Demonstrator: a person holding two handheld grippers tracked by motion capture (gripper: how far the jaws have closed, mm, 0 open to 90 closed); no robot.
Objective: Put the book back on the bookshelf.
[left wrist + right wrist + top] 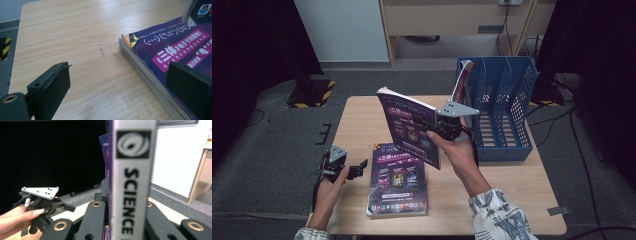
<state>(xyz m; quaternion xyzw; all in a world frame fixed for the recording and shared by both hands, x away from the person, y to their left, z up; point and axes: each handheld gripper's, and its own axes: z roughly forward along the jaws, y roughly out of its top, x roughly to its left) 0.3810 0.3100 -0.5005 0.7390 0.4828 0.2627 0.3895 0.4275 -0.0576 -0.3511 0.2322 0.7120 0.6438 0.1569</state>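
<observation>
The right gripper [443,126] is clamped on a thick purple-covered magazine with a white spine [409,127], holding it in the air above the light wooden table [362,115]. In the right gripper view the spine [132,180] stands upright between the two black jaws, which press on it from either side (the printed word "SCIENCE" runs along it). From this claw, the blue plastic file rack with perforated walls [504,107] lies just beyond and to the right, its slots open upward. The magazine's long axis is tilted, its top leaning away from the rack, so it would probably need to be stood upright and swung rightward to drop into a slot.

One magazine with a red and white edge [463,77] already stands in the rack's leftmost compartment, leaning; the other compartments look empty.

The left gripper [357,167] rests low near the table's left edge, jaws spread wide with nothing between them. Just to its right lies a stack of flat purple magazines [172,50], with one jaw hovering over the stack's near corner. The right hand is clearly nearer the rack.
</observation>
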